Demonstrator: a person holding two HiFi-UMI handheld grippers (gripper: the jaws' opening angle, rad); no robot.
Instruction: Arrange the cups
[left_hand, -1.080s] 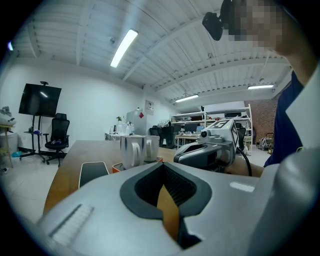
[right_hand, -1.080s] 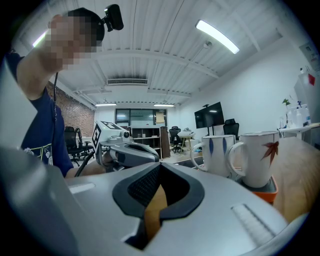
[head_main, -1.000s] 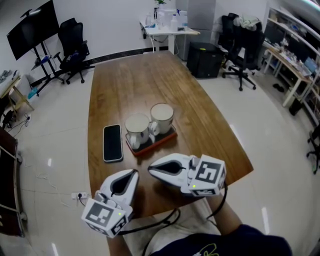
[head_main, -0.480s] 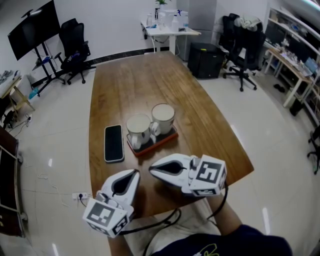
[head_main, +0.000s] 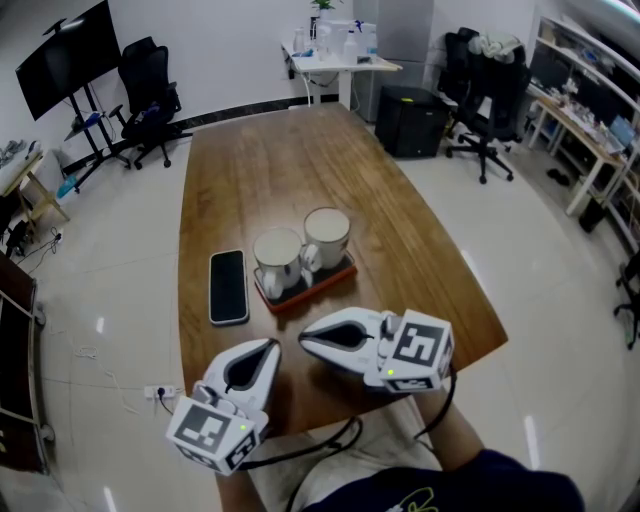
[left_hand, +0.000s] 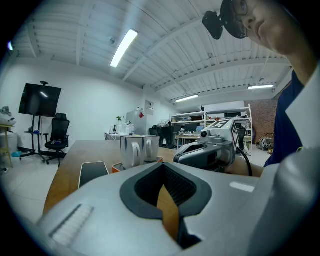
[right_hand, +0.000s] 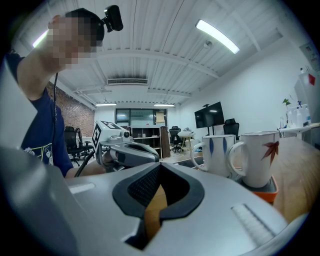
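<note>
Two white mugs stand side by side on a small orange tray (head_main: 336, 277) in the middle of the wooden table, the left mug (head_main: 276, 254) touching the right mug (head_main: 326, 233). My left gripper (head_main: 268, 346) rests near the table's front edge, shut and empty, its tip toward the tray. To its right, my right gripper (head_main: 304, 345) is shut with nothing in it, just short of the tray. The left gripper view shows both mugs (left_hand: 132, 151) ahead on the tray (left_hand: 118, 167). In the right gripper view the mugs (right_hand: 220, 154) stand close at the right.
A black phone (head_main: 228, 286) lies flat left of the tray. The long table (head_main: 270, 170) stretches away bare behind the mugs. Office chairs (head_main: 485, 110), a white desk (head_main: 340, 65) and a screen on a stand (head_main: 65, 65) surround it.
</note>
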